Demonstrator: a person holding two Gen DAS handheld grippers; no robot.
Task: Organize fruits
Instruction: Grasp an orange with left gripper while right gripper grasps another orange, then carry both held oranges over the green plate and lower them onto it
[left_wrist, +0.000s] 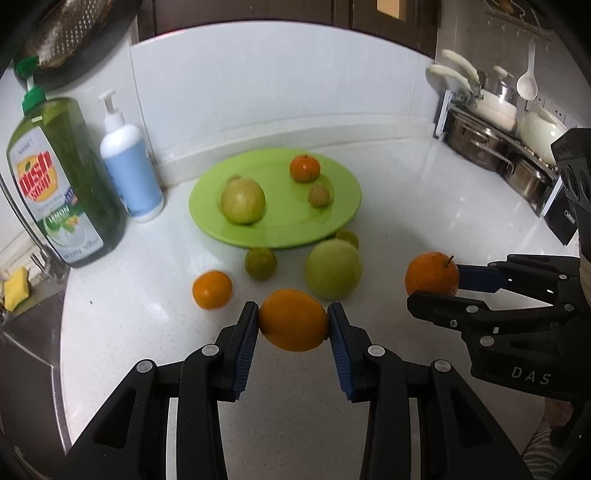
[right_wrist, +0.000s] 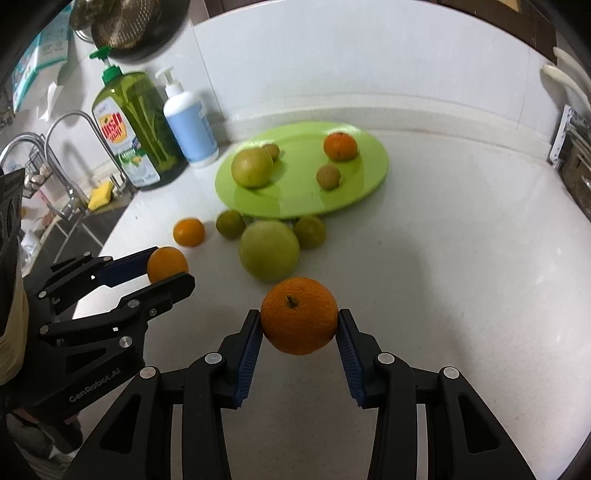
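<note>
My left gripper (left_wrist: 293, 319) is shut on a smooth orange (left_wrist: 293, 320) above the white counter; it also shows in the right wrist view (right_wrist: 167, 266). My right gripper (right_wrist: 300, 318) is shut on an orange with a stem (right_wrist: 299, 315), also seen in the left wrist view (left_wrist: 432, 274). A green plate (left_wrist: 332, 218) holds a yellow-green apple (left_wrist: 242, 201), a small orange (left_wrist: 304, 168) and a small brownish fruit (left_wrist: 319, 195). In front of the plate lie a large green fruit (left_wrist: 333, 268), two small green citrus (left_wrist: 260, 263) (left_wrist: 347, 238) and a small orange (left_wrist: 212, 290).
A green dish soap bottle (left_wrist: 62, 177) and a white pump bottle (left_wrist: 129, 166) stand left of the plate. A sink with a tap (right_wrist: 70, 162) and a yellow sponge (left_wrist: 14, 288) is at far left. Pots on a rack (left_wrist: 491, 125) stand at the back right.
</note>
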